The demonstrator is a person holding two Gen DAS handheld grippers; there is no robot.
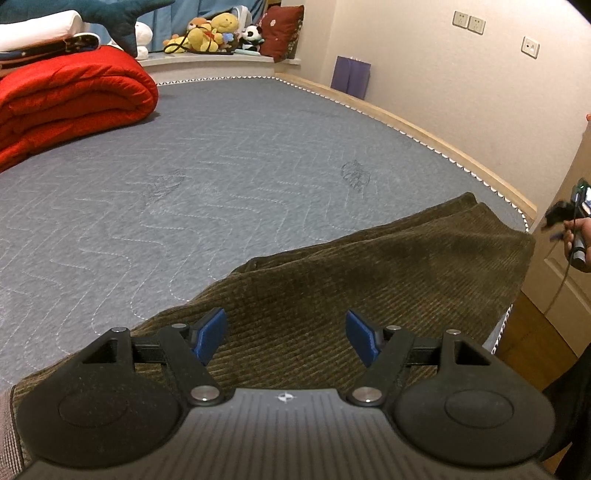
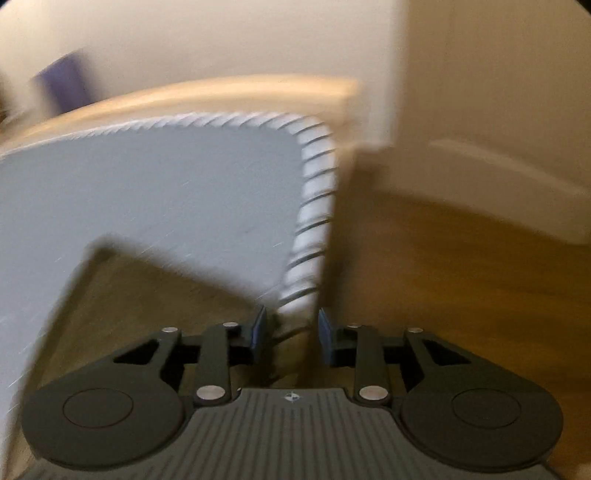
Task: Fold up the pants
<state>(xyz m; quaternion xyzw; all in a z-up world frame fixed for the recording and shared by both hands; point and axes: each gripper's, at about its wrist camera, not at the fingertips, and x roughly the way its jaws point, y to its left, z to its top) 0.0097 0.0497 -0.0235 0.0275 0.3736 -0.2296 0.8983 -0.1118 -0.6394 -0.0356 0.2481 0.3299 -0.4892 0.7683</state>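
Olive-brown corduroy pants (image 1: 369, 266) lie flat on the near right part of a grey quilted mattress (image 1: 221, 166), reaching its right corner. My left gripper (image 1: 284, 321) hovers over the pants near their near edge, open wide, with nothing between its blue pads. At the far right a hand (image 1: 574, 236) carries the other gripper, off the bed. The right wrist view is blurred. There my right gripper (image 2: 291, 321) hangs over the mattress's piped corner edge (image 2: 314, 221), its pads a narrow gap apart and empty. The pants (image 2: 147, 295) lie to its lower left.
A folded red quilt (image 1: 74, 96) lies at the mattress's far left, with plush toys (image 1: 218, 33) on a ledge behind. A wooden bed frame (image 1: 424, 125) and a purple bag (image 1: 351, 77) line the wall. Wooden floor (image 2: 443, 277) and a cream cabinet (image 2: 498, 147) are right of the bed.
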